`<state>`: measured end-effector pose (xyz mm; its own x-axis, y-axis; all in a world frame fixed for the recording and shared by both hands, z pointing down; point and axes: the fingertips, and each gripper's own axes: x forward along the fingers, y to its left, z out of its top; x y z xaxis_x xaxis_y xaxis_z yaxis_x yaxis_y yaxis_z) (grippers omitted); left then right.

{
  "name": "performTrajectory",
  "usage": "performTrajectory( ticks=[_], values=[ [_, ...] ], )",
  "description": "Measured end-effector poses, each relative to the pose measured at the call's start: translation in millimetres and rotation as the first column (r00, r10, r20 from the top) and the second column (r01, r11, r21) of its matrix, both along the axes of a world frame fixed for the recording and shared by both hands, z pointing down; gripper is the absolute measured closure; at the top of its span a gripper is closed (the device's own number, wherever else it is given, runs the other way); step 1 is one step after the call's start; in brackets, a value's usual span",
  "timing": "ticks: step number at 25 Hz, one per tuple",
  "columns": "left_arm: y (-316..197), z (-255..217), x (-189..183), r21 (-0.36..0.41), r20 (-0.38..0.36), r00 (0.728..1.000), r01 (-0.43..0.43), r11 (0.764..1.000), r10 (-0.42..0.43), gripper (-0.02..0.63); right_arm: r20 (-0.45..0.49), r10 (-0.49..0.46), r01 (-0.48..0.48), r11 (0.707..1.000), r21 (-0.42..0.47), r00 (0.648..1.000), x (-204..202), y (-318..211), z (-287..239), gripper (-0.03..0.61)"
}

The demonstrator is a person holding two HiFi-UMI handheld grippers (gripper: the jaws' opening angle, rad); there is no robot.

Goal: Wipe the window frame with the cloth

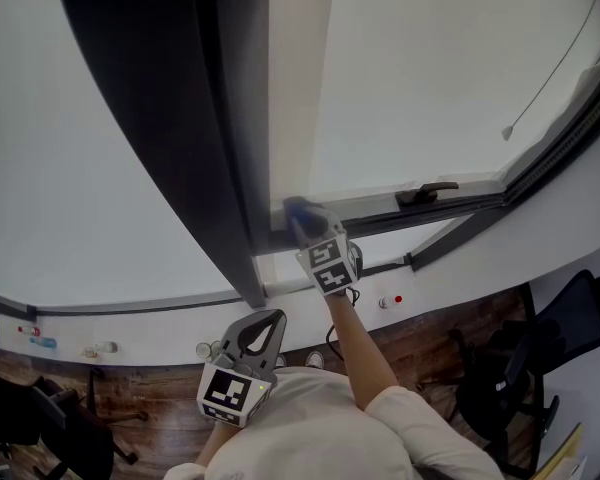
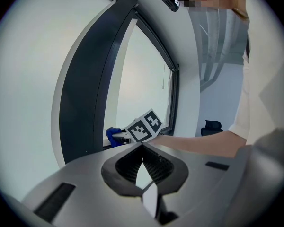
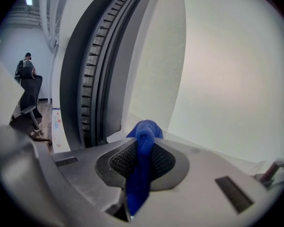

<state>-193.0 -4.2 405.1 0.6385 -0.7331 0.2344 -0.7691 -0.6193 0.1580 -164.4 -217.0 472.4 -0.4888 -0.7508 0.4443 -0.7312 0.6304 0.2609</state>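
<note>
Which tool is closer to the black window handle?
The right tool, holding the blue cloth at a corner of the window frame, left of the handle in the head view. The left tool hangs lower, by the person's chest, farther away.

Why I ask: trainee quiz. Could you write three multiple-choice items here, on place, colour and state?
1. Where is the cloth? A) at the window frame's lower corner B) on the handle C) on the floor
2. Cloth colour? A) white B) blue C) red
3. The left gripper is: A) holding the cloth B) shut, empty C) gripping the handle
A: the head view shows it at the corner. B: blue in every view. B: its fingers meet on nothing; the right gripper holds the cloth.
</note>
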Motion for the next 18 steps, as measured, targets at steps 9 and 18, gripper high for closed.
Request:
performTrajectory(
  ticks=[9,18],
  values=[
    [-6.7,-1.2,22.8,-0.004,-0.013,0.999,-0.042,0.999,0.042,0.604,0.032,0.078,-0.077,0.997,-0.010,0.996,43.0,-7.3,0.5,0.526],
    [-9.7,-4.2,53.0,0.011,-0.012,0.992,-0.125,0.992,0.125,0.604,0.049,0.135,-0.135,0.991,-0.008,0.990,83.3,-14.5,0.6,0.526]
  ],
)
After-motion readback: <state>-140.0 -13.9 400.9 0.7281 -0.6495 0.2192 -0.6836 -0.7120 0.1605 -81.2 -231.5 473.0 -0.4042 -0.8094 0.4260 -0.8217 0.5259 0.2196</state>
